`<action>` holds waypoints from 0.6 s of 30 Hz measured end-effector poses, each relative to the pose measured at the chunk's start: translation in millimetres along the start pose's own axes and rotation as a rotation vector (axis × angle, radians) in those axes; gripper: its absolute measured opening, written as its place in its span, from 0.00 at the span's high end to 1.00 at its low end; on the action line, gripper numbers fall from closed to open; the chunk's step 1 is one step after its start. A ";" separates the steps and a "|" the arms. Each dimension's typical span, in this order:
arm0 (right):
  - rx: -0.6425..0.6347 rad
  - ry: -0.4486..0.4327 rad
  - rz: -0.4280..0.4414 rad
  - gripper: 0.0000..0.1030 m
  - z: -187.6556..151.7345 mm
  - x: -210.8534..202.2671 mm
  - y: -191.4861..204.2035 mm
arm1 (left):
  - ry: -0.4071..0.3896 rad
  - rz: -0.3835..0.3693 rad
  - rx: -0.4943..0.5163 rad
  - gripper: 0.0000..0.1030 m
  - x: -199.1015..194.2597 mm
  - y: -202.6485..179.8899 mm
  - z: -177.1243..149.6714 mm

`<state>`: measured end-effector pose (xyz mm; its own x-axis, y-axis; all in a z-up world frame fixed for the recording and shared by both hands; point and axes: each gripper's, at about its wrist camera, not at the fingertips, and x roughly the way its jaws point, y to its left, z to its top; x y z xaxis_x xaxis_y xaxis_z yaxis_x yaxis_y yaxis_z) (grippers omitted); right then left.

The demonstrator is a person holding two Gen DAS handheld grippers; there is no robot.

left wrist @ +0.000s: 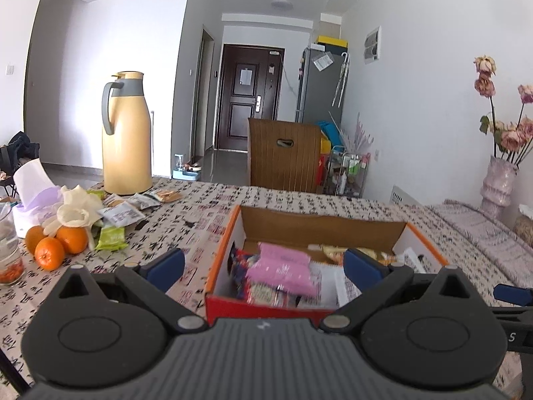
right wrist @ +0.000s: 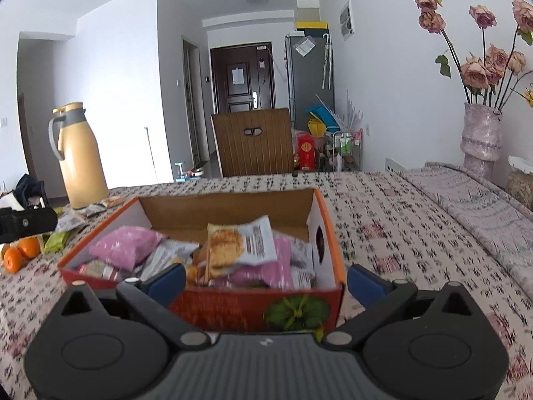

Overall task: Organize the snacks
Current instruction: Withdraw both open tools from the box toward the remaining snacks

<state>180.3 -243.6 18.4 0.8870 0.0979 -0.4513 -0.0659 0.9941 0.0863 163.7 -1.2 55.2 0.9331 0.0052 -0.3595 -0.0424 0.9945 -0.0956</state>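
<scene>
An orange-rimmed cardboard box [left wrist: 319, 225] [right wrist: 328, 223] sits on the patterned tablecloth and holds several snack packets, among them a pink one [left wrist: 283, 268] [right wrist: 125, 245] and a white-and-tan one [right wrist: 245, 241]. More loose packets [left wrist: 123, 213] [right wrist: 75, 216] lie near the thermos. My left gripper [left wrist: 265, 265] is open just before the box's near left corner, nothing between its blue pads. My right gripper [right wrist: 266, 281] is open in front of the box's near wall, also holding nothing. Part of the right gripper [left wrist: 511, 295] shows at the edge of the left wrist view.
A tall yellow thermos [left wrist: 126, 133] [right wrist: 80, 156] stands at the table's far left. Oranges [left wrist: 55, 245] [right wrist: 20, 253], a pale glove [left wrist: 76, 211] and a tissue pack [left wrist: 31, 196] lie beside it. A vase of dried roses [right wrist: 481, 136] stands far right, a wooden chair [right wrist: 255, 141] behind the table.
</scene>
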 end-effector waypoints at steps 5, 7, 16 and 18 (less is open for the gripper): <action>-0.003 0.031 -0.007 0.00 -15.9 -10.9 -0.1 | 0.055 0.014 0.005 0.00 -5.1 10.4 -12.3; 0.000 0.043 -0.010 0.00 -22.9 -14.7 -1.2 | 0.082 0.021 0.012 0.00 -5.2 14.2 -17.2; 0.010 0.090 -0.023 0.00 -45.7 -25.6 -6.6 | 0.232 0.058 0.019 0.00 4.9 32.0 -47.7; 0.012 0.097 -0.025 0.00 -49.7 -27.1 -8.2 | 0.262 0.059 0.018 0.00 7.5 34.3 -54.4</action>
<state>134.0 -252.1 -14.3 0.8399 0.0777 -0.5372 -0.0381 0.9957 0.0843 149.8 27.3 -1.3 0.8049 0.0384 -0.5922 -0.0852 0.9950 -0.0512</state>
